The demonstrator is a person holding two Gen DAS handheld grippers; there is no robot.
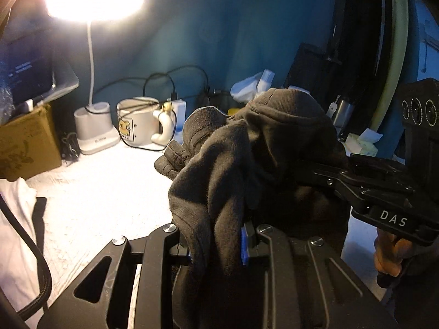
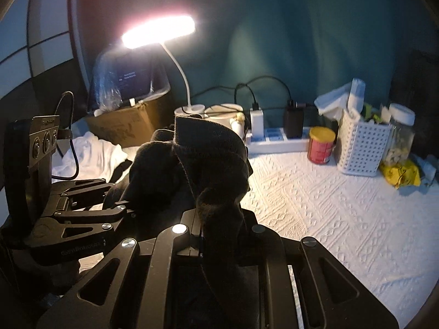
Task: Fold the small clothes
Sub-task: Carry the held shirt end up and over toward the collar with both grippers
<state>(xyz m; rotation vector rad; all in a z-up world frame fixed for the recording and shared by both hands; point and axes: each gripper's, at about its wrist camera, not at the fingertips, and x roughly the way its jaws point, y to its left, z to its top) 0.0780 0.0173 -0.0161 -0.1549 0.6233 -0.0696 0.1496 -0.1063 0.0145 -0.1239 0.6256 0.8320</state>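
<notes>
Two grippers grasp one black garment (image 1: 247,150) above the white textured cloth (image 2: 329,205): the left gripper (image 1: 219,244) pinches a fold, the right gripper (image 2: 222,235) another. One lit desk lamp (image 1: 93,0) stands beside one mug (image 1: 137,123). One white perforated basket (image 2: 362,148) holds unclear items; one cardboard box (image 2: 123,123), one red can (image 2: 321,145) and one jar (image 2: 400,134) stand nearby.

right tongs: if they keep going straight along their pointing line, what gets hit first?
The dark garment is already clamped in the right tongs and bunched ahead of them. Beyond it, probably the white textured tablecloth, short of the white mug; depth is unclear.
</notes>
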